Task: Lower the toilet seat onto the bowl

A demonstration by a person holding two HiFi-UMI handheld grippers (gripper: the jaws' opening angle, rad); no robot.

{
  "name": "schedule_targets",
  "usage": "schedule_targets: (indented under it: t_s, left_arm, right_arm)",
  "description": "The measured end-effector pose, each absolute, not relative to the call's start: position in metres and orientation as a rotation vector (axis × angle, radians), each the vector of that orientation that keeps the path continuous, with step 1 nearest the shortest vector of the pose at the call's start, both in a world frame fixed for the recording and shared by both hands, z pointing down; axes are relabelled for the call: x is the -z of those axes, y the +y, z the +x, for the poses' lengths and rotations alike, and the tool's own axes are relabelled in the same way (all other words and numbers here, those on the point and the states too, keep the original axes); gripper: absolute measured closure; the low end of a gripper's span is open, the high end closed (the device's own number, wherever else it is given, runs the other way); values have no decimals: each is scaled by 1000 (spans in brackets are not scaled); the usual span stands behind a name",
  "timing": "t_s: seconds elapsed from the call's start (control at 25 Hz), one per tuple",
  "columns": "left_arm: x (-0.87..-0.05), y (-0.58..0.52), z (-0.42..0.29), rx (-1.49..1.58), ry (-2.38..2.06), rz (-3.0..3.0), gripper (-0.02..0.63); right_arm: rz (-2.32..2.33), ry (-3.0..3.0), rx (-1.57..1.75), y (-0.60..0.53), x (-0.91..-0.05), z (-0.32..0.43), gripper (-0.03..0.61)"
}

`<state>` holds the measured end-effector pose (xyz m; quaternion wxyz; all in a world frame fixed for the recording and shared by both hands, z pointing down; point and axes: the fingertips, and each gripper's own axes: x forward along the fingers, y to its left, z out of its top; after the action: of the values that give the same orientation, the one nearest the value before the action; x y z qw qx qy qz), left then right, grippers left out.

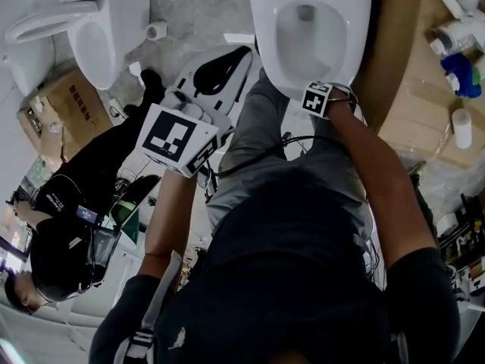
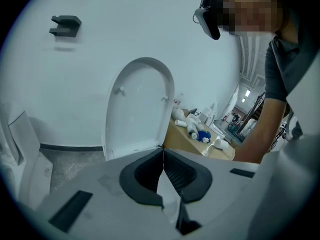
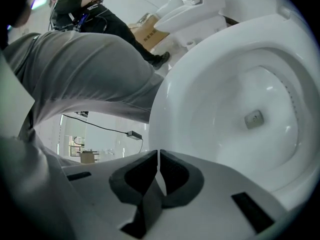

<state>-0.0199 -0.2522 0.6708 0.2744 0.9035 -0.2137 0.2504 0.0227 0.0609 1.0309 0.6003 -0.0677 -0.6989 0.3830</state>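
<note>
The white toilet bowl (image 1: 311,29) sits at the top centre of the head view. A broad white ring (image 3: 200,84) lies flat around its opening; I cannot tell seat from rim. The lid (image 2: 140,109) stands upright against the wall, its inner face toward me. My right gripper (image 3: 158,151) is shut with nothing between its pads, just off the bowl's near edge; its marker cube (image 1: 318,98) shows at the bowl's front. My left gripper (image 2: 163,149) is shut and empty, and points at the lid from a distance. Its cube (image 1: 176,139) hangs left of my leg.
A second toilet (image 1: 83,44) and a cardboard box (image 1: 64,105) are at the far left, with a person in black (image 1: 83,196) crouched nearby. A wooden board (image 1: 424,89) with several bottles lies right of the bowl. A black-and-white part (image 1: 220,74) lies on the floor.
</note>
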Motion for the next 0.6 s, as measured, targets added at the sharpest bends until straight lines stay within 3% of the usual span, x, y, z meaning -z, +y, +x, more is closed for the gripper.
schedule_targets:
  t_s: [0.6]
  left_arm:
    - [-671,-253,-36,-649,-591,2422,607]
  right_arm:
    - [-254,-1554,-829,63,-1021,36,571]
